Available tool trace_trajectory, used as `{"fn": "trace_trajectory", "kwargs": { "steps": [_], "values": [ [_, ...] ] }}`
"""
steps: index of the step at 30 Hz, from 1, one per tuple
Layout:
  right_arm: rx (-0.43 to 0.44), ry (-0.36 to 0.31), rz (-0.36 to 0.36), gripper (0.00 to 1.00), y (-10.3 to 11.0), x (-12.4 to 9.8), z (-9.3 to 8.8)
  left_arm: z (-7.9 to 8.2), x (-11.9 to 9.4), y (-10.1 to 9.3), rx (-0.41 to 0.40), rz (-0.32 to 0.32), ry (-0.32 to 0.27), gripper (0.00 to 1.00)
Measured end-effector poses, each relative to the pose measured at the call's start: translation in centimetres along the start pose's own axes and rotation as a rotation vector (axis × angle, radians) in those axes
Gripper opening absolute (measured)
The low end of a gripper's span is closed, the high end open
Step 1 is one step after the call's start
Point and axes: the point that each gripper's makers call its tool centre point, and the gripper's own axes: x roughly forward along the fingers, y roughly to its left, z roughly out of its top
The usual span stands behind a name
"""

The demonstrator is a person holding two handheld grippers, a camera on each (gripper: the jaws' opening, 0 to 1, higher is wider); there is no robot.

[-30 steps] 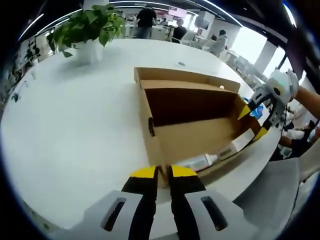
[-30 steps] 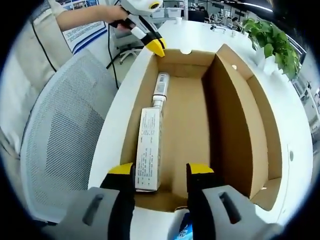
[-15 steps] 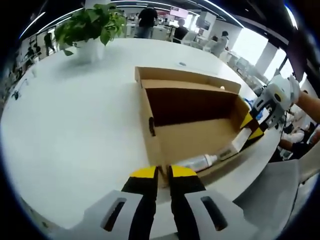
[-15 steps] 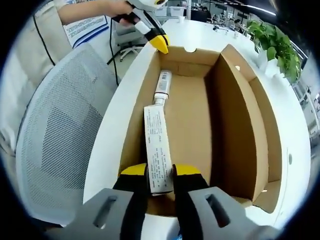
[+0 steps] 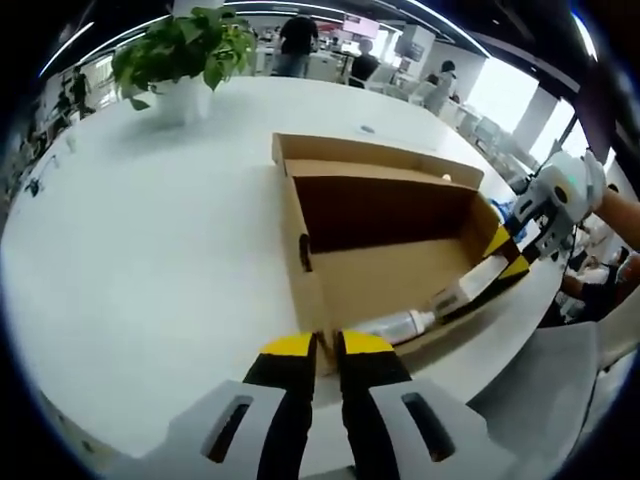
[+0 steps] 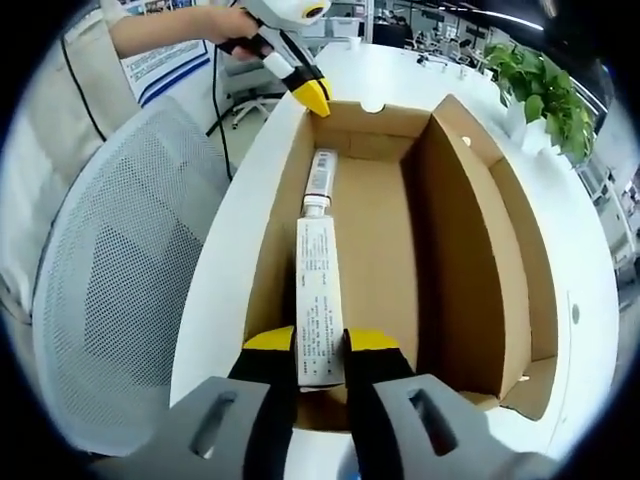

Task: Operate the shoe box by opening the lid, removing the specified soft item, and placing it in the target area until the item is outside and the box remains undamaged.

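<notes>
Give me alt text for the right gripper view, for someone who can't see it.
The right gripper is closed on the near end of a white tube lying inside an open cardboard box on a white table. At the box's far end, the left gripper pinches the box wall, and a grey mesh chair stands beside the table.

Open-plan office: white table [image 5: 150, 250], potted plant [image 5: 180, 55], mesh chair [image 6: 110, 300], people [image 5: 293, 40] at desks.
</notes>
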Motion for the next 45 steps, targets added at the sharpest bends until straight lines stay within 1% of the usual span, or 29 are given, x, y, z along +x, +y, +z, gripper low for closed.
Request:
{"fn": "trace_trajectory", "kwargs": {
  "steps": [2,8,11,16,19,27,33,39,45],
  "values": [
    [0.005,-0.001,-0.002,0.14,0.0,-0.2,0.1,0.0,0.0,0.0,-0.004,0.001,-0.002,0.06],
    [0.013,-0.038,-0.036,0.14,-0.5,-1.1,0.9,0.0,0.0,0.0,-0.008,0.001,-0.004,0.06],
    [0.010,-0.046,-0.050,0.14,-0.6,-1.5,1.3,0.0,0.0,0.0,-0.009,0.002,-0.003,0.06],
    [0.013,-0.064,-0.054,0.14,-0.5,-2.3,1.8,0.0,0.0,-0.1,-0.016,0.004,-0.006,0.06],
    [0.009,-0.076,-0.049,0.14,-0.3,-3.1,2.3,0.0,-0.1,-0.2,-0.017,0.005,-0.006,0.05],
    [0.000,-0.139,-0.054,0.14,-0.3,-5.4,4.0,0.0,-0.1,-0.2,-0.012,0.007,-0.003,0.06],
    [-0.017,-0.170,-0.070,0.14,-0.4,-7.0,5.0,0.0,-0.1,-0.2,-0.009,0.011,0.000,0.05],
    [-0.035,-0.184,-0.080,0.14,-0.5,-8.3,5.4,0.0,-0.1,-0.2,-0.001,0.014,0.003,0.06],
    [-0.048,-0.185,-0.098,0.14,-1.0,-10.0,5.1,0.0,-0.1,-0.2,0.003,0.014,0.006,0.06]
  ]
}}
